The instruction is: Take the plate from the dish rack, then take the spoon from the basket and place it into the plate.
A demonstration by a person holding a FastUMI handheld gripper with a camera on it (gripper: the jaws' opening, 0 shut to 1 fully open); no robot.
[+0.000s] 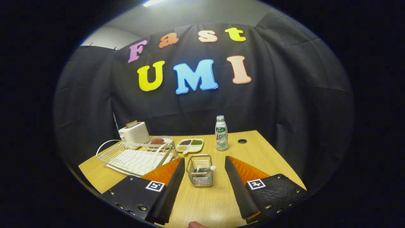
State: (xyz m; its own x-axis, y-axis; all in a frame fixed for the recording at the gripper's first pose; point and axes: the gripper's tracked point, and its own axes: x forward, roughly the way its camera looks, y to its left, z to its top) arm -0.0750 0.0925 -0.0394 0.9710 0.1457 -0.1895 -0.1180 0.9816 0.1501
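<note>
Dish rack (136, 158) on tabletop (208, 202), beyond left jaw; plate (159, 141) at its far end. Gripper (204, 164) jaws wide, holding nothing. Basket (200, 174) between jaw tips, spoon (205, 169) inside. Bottle (221, 133) farther back.

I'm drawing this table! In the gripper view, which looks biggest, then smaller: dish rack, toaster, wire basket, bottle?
1. dish rack
2. wire basket, nearest, between the open gripper fingers
3. toaster and bottle: alike, farther back, unsure.
</note>
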